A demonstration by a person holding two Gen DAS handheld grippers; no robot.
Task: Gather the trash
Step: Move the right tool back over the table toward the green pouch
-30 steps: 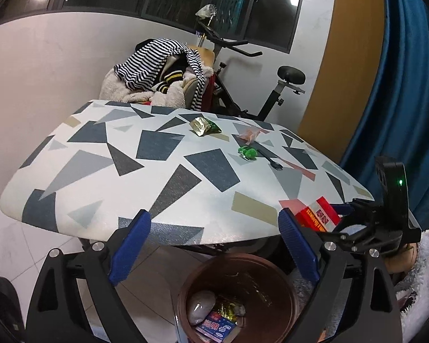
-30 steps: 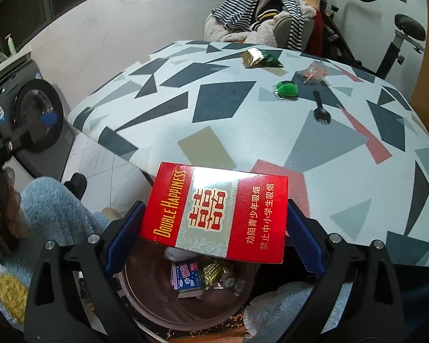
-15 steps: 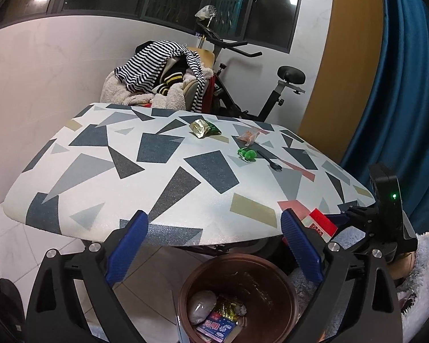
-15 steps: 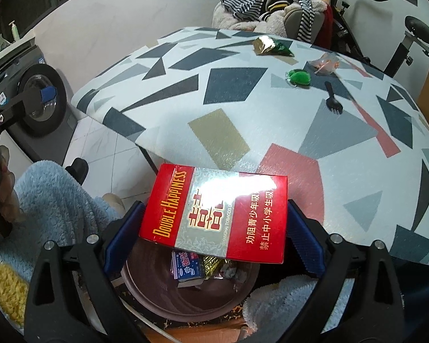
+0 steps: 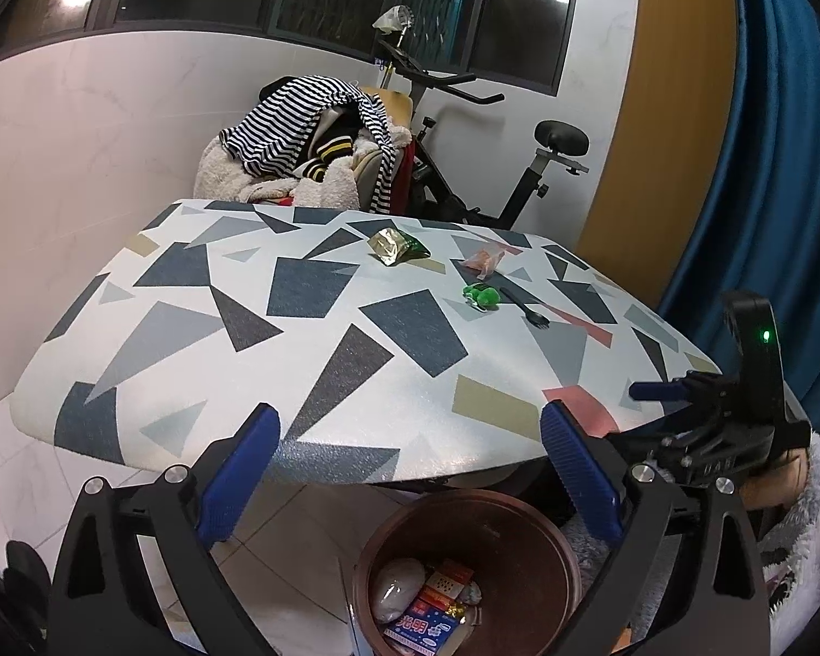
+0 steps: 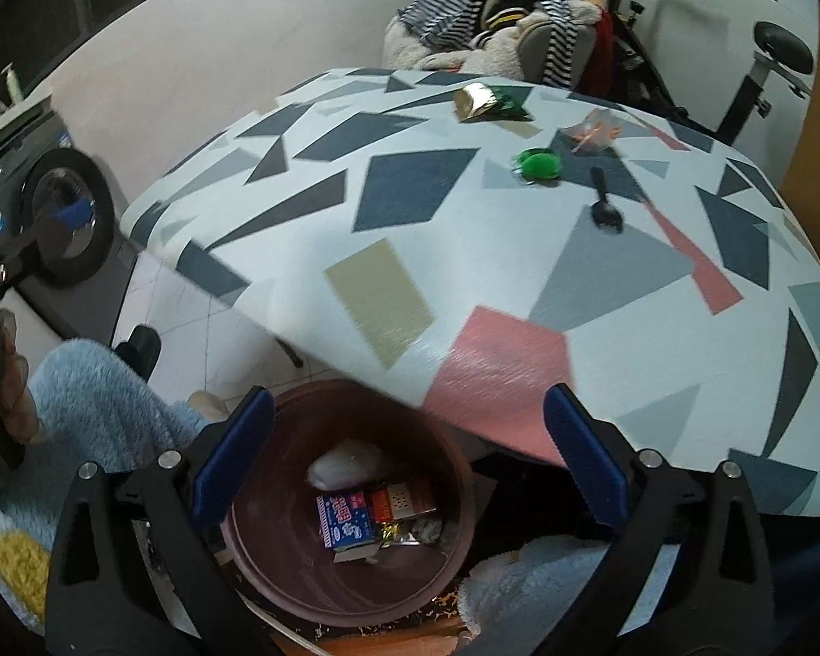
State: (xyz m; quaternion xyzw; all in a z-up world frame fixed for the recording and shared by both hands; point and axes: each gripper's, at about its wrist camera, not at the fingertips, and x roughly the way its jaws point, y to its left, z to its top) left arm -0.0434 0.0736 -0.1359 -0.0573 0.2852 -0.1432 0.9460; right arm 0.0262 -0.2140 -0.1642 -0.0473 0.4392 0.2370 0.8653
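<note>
A brown trash bin (image 6: 279, 563) stands on the floor below the table's near edge; it also shows in the left wrist view (image 5: 525, 552). Inside lie a red cigarette box (image 6: 402, 500), a blue packet (image 6: 344, 519) and a white lump (image 6: 344, 464). My right gripper (image 6: 407, 464) is open and empty right above the bin. My left gripper (image 5: 407, 478) is open and empty beside it. On the table (image 5: 355, 372) lie a gold-green wrapper (image 5: 393, 245), a green wad (image 5: 481, 295), a black fork (image 5: 525, 309) and an orange wrapper (image 5: 484, 259).
A chair piled with striped clothes (image 5: 311, 147) and an exercise bike (image 5: 464, 164) stand behind the table. A washing machine (image 6: 54, 218) is at the left in the right wrist view. A blue curtain (image 5: 782, 164) hangs at the right. Blue fleece (image 6: 98, 410) lies near the bin.
My right gripper has opened and let go of the red cigarette box, which now lies in the bin. My left gripper has stayed open and hardly moved.
</note>
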